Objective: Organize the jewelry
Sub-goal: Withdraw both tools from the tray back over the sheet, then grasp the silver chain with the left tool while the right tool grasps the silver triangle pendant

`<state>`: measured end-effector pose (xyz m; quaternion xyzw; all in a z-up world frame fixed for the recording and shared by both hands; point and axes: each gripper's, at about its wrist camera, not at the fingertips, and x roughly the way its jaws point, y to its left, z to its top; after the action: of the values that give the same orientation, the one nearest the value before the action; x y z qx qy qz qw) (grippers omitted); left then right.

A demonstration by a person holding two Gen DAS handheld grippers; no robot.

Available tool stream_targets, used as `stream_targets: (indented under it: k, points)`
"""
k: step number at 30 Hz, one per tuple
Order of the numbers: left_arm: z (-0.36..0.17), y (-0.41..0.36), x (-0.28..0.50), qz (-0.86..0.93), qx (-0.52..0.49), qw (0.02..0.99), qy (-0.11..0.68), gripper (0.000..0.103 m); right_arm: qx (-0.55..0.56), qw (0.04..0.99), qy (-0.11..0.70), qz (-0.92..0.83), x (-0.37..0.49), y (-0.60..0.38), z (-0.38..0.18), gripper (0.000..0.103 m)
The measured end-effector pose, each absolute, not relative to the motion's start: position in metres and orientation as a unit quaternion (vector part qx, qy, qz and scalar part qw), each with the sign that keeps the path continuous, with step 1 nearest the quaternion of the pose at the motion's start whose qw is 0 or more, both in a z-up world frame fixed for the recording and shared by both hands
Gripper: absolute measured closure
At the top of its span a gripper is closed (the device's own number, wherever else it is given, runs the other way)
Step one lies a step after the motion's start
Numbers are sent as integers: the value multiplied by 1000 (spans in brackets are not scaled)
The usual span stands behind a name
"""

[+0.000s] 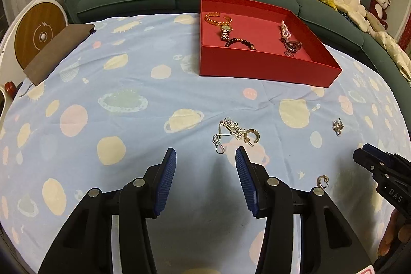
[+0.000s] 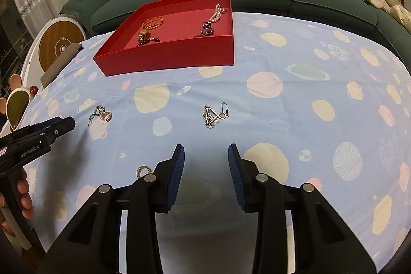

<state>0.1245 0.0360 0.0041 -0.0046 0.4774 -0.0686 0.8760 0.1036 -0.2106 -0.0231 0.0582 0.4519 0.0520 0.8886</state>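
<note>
1. On the cloth, at the left, the left gripper hovers with its jaws apart and nothing between the pads. In the right wrist view its body reads "GenRobot.AI".
2. Just ahead of its right pad lies a cluster: a wire triangle on a hook, a filigree piece and a gold hoop, touching or tangled; I cannot tell which. All of it looks light, thin and stiff. Lifting one piece would probably drag the rest along, so I would pinch the hoop across its thick band.
3. Farther back, towards the sofa, the red tray holds the sorted pieces: an amber bangle, a watch, a dark bead bracelet, pearls and a purple piece.
4. Nearer, to the right, a small ring lies alone beside the left gripper's outer arm. It is tiny, smooth and likely to slip, so it needs a pinch low against the cloth, which may bunch up.
5. Beyond it sits a second triangle pendant, straight ahead of the right gripper. It is flat and wiry, and best taken across the frame.
6. The right gripper is also released and empty, its pads apart. The letters "DAS" show on its side in the left wrist view; the rest is cut off.
</note>
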Motion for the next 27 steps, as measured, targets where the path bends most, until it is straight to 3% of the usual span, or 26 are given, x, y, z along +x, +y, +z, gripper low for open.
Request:
stream_targets:
  k: [4,27]
  points:
    - [3,32,127,-70,-1,877,475,50,57,888,453,53,107,-210,-25,69]
    - [-5,15,128,-87,10,870,485,50,19,875,465,135,89,-163,-38,69]
